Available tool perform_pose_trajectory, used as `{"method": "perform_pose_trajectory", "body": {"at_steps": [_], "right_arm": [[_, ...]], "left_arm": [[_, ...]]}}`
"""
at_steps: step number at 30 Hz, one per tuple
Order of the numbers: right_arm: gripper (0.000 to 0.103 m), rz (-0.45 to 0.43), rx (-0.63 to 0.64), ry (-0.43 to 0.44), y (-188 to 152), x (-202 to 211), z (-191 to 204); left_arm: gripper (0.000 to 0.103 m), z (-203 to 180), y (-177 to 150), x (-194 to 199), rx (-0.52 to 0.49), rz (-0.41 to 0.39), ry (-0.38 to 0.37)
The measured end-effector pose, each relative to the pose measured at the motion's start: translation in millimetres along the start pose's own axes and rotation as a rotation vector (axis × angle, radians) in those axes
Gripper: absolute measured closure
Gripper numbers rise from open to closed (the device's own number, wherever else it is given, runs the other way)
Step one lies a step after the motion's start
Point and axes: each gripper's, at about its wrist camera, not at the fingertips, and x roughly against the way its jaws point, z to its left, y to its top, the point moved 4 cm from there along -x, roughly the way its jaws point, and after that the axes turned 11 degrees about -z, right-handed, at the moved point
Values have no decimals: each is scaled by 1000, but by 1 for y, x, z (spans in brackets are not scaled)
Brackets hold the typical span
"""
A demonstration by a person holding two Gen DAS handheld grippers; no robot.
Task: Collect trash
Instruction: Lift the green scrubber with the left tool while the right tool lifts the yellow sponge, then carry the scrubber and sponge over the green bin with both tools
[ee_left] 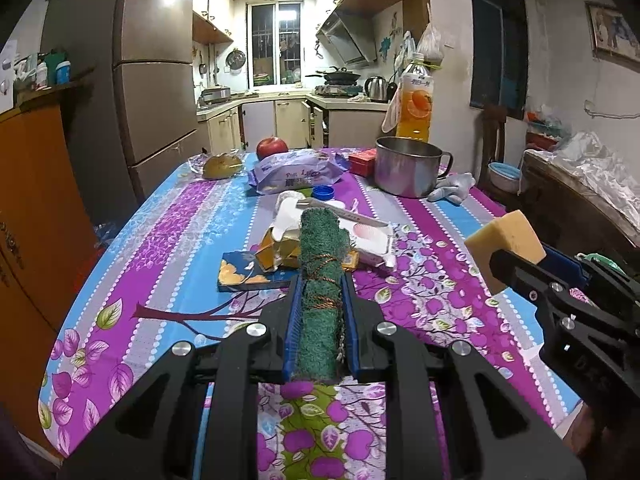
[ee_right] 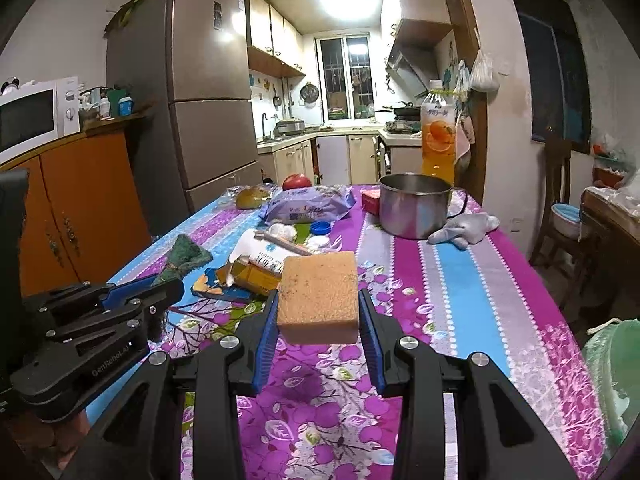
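hidden: my green scouring pad covered part of the yellow carton | my sponge covered the surface behind it | cut off: green bag at right edge | unreadable: wipes pack print too small

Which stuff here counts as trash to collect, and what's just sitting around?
Trash, likely:
green scouring pad, in left tongs
yellow sponge, in right tongs
torn cartons
blue bottle cap

Just lying about:
apple
steel pot
juice bottle
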Motion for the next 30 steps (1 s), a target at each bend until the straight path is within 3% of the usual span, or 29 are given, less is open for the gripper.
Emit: {"method": "perform_pose_trajectory", "body": {"at_steps": [12,30], "right_arm": [[64,-52,-5,-137,27,42,-59],[64,-51,-64,-435,31,137,-218]], "left_arm": [[85,-56,23,-1,-18,-43,-95],[85,-223,53,-7,-91,-71,-364]]}}
